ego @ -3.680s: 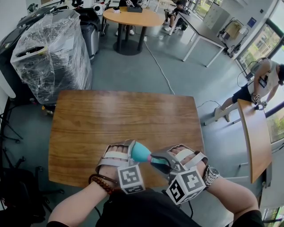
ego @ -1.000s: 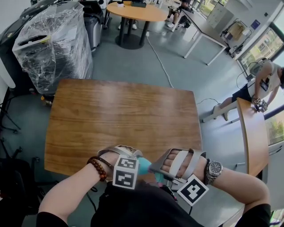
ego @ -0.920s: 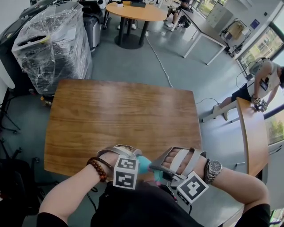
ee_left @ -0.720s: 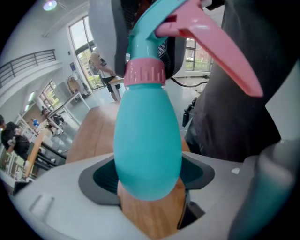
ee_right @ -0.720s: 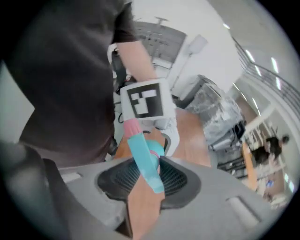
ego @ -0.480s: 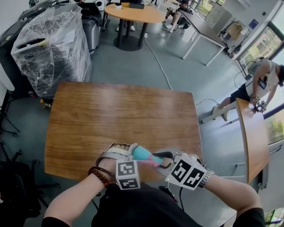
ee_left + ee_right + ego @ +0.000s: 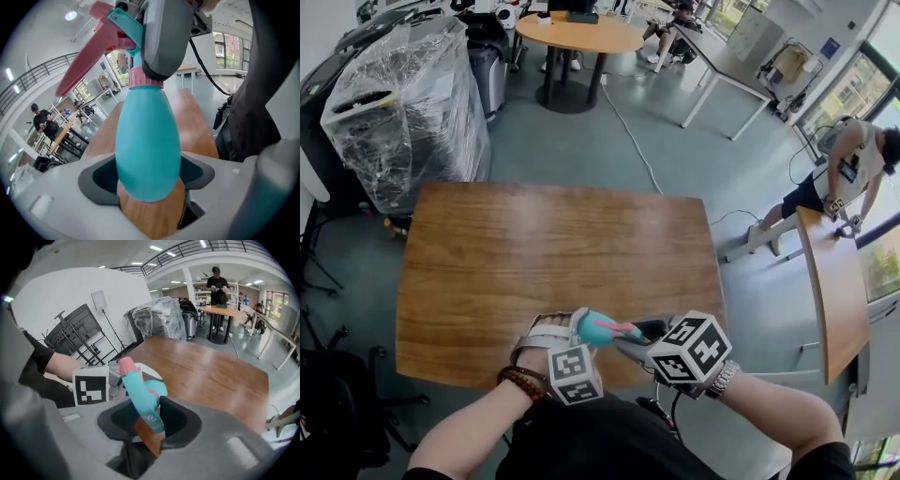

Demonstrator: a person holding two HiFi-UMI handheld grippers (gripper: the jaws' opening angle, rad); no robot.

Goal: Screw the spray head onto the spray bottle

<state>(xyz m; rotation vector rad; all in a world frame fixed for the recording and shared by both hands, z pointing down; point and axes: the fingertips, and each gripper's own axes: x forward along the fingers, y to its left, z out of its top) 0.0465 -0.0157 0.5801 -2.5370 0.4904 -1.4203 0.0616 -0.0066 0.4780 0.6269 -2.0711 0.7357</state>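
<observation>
Spray bottle, teal egg-shaped plastic (image 7: 147, 145): held over the near part of the brown wooden table (image 7: 553, 244), body clamped in the jaws of our left gripper (image 7: 570, 330). Spray head, teal with pink trigger and collar (image 7: 139, 389): seated on the neck, pinched by our right gripper (image 7: 633, 339). Hazards, as we judge: tilted head cross-threads; smooth rounded body spins or slips under torque.

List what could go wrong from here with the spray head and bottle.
The left gripper clamps only the rounded base of the smooth spray bottle; twisting may make it slip or spin.
The right gripper pinches the spray head by its thin body, not the pink collar, so it may tilt and cross-thread.
Both are held above the table near its near edge; a dropped part may fall off it.
</observation>
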